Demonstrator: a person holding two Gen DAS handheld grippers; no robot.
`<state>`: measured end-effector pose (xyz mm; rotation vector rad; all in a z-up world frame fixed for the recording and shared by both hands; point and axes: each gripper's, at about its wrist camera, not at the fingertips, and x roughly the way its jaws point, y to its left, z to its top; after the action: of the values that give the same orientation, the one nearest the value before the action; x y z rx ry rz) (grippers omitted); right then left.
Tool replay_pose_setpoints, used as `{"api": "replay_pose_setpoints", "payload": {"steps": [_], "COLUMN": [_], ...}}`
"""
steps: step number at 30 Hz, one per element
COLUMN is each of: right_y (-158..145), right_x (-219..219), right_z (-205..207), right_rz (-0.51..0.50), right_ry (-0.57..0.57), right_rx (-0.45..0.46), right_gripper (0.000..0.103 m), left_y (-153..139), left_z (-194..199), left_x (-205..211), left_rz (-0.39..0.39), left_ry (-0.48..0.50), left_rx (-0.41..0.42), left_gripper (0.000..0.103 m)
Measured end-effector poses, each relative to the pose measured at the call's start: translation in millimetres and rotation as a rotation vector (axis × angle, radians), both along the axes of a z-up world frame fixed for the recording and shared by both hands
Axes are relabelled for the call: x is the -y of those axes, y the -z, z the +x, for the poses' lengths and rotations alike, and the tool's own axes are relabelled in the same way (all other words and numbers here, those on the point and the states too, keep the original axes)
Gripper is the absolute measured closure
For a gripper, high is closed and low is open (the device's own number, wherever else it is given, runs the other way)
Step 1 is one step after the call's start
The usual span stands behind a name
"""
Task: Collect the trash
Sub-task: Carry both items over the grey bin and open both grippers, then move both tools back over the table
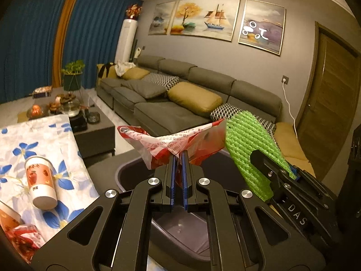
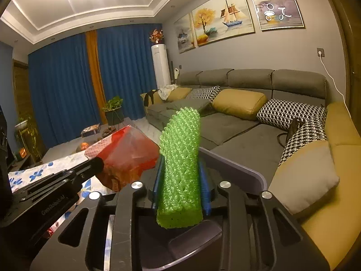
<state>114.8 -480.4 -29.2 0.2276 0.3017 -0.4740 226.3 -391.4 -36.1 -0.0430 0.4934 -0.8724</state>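
While over bin [image 1: 135, 169]: wrapper [image 1: 180, 140], green net [image 2: 180, 171].

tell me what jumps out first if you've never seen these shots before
The bright green foam net grabs the eye first, clamped upright in the right gripper above the dark trash bin. Beside it, the left gripper pinches a crumpled red and white wrapper over the same bin. Off to the left, a paper cup lies tipped on the blue-flowered cloth.
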Motion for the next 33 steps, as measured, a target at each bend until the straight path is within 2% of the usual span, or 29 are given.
{"api": "replay_pose_setpoints", "payload": {"steps": [2,3,5,6,8,11,15,17,19,21,23,33], "right_y": [1,1,2,2,2,1,-2,-4,-6,-7,-8,-16], "right_x": [2,4,5,6,7,6,2,-1,-7,-15,-22,-79], "right_z": [1,0,0,0,-2,-5,-12,-14,-20,-24,-26,-54], "right_rz": [0.009,0.013,0.016,0.019,0.022,0.022,0.013,0.004,-0.007,-0.017,-0.021,-0.064], "right_ry": [0.004,0.007,0.012,0.015,0.021,0.029,0.035,0.041,0.046,0.043,0.038,-0.036], "right_rx": [0.005,0.007,0.009,0.009,0.012,0.019,0.034,0.039,0.046,0.039,0.027,0.061], "right_gripper": [0.057,0.055,0.050,0.049,0.047,0.042,0.031,0.021,0.015,0.013,0.008,0.006], "left_y": [4,6,8,9,9,7,2,0,-2,-4,-5,-16], "left_z": [3,4,5,6,5,3,-1,-5,-10,-16,-24,-63], "left_x": [2,2,1,-1,-5,-15,-28,-37,-48,-57,-70,-158], "left_rz": [0.009,0.014,0.022,0.019,0.016,0.009,0.017,0.032,0.049,0.062,0.075,0.119], "left_ry": [0.001,0.003,-0.008,-0.013,-0.033,-0.081,-0.145,-0.190,-0.234,-0.271,-0.307,-0.495], "left_rx": [-0.008,-0.013,-0.024,-0.027,-0.021,-0.005,0.009,0.022,0.036,0.047,0.057,0.091], "left_gripper": [0.097,0.095,0.076,0.070,0.047,0.028,0.018,0.015,0.012,0.010,0.009,0.009]}}
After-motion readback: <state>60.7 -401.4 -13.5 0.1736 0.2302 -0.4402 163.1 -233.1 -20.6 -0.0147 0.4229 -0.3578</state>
